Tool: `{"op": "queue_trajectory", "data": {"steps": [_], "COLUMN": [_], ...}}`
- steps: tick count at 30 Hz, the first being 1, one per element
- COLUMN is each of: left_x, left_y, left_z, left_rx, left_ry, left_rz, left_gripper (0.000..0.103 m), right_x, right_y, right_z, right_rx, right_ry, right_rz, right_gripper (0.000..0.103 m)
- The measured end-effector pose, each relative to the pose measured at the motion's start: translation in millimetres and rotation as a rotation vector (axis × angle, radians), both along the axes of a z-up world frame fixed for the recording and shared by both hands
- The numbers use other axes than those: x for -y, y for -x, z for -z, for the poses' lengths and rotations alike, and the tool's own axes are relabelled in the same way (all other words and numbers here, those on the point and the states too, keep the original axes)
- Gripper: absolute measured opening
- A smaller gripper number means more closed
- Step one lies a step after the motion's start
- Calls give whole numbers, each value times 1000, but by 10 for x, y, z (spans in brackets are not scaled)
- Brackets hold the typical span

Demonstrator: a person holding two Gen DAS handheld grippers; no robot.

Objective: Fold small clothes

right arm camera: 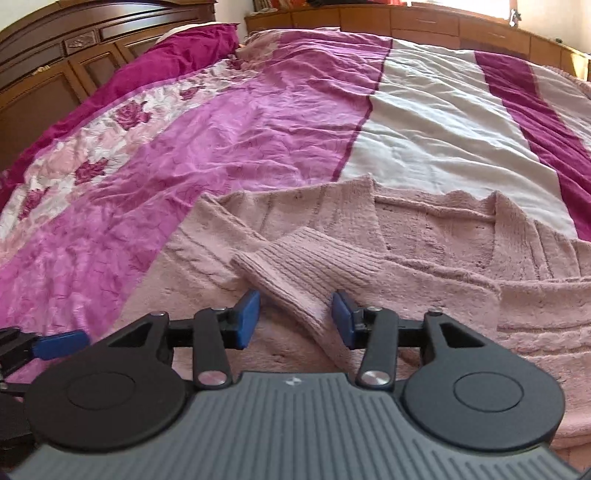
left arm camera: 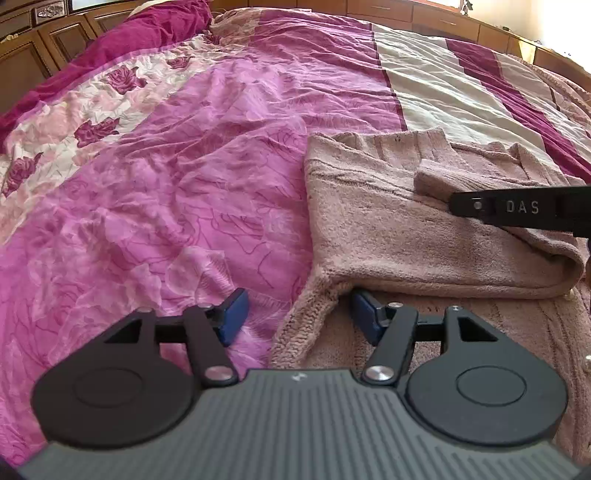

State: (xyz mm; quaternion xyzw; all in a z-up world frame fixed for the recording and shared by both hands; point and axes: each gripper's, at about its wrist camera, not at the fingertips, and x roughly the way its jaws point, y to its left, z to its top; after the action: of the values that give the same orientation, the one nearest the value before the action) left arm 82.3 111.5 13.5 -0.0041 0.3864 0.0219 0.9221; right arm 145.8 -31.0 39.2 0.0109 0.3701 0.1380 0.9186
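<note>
A dusty-pink knitted cardigan (left arm camera: 388, 221) lies on the bed, one sleeve folded across its body. My left gripper (left arm camera: 297, 314) is open, its jaws on either side of the cardigan's lower left edge, low over the bedspread. My right gripper (right arm camera: 295, 317) is open, its blue pads (right arm camera: 248, 314) on either side of the ribbed sleeve cuff (right arm camera: 306, 273), which lies loose between them. The right gripper's black finger (left arm camera: 517, 210) shows in the left wrist view over the sleeve. The left gripper's blue pad (right arm camera: 61, 344) shows at the left edge of the right wrist view.
The bed is covered with a wrinkled pink and magenta floral bedspread (left arm camera: 184, 166) with white and dark magenta stripes (right arm camera: 443, 122). A wooden headboard (right arm camera: 74, 48) stands far left and wooden cabinets (right arm camera: 406, 22) line the back.
</note>
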Motion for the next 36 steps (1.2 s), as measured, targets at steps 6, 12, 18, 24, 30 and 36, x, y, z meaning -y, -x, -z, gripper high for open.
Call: {"op": "queue_trajectory", "data": {"steps": [6,12,18,24,30,36], "left_x": [8,14,14,19,21,32], "left_y": [10,22,42,40,50,57], "left_z": [5,6,0,-8,-10,-8], "left_rx": [5,8,8,3,2,4], "left_ry": [-7,-8,-8,-9,-12,-17], "left_rz": [4,1,-5,-11,-9,-13], "left_gripper": [63,63,64,64,64,64], "right_x": [248,694,1213,1604,1831,1973], "right_y": [93,286,563,789,999,1272], "right_z": [-171,-463,-615,-490,-120,87], "right_rx": [74,167,244,233,109,43], "right_ry": [-38,-84,-81,-49,-68,-139], "right_rz": [71,179,299,397,500,575], "right_gripper": [8,8,8,8,9,31]}}
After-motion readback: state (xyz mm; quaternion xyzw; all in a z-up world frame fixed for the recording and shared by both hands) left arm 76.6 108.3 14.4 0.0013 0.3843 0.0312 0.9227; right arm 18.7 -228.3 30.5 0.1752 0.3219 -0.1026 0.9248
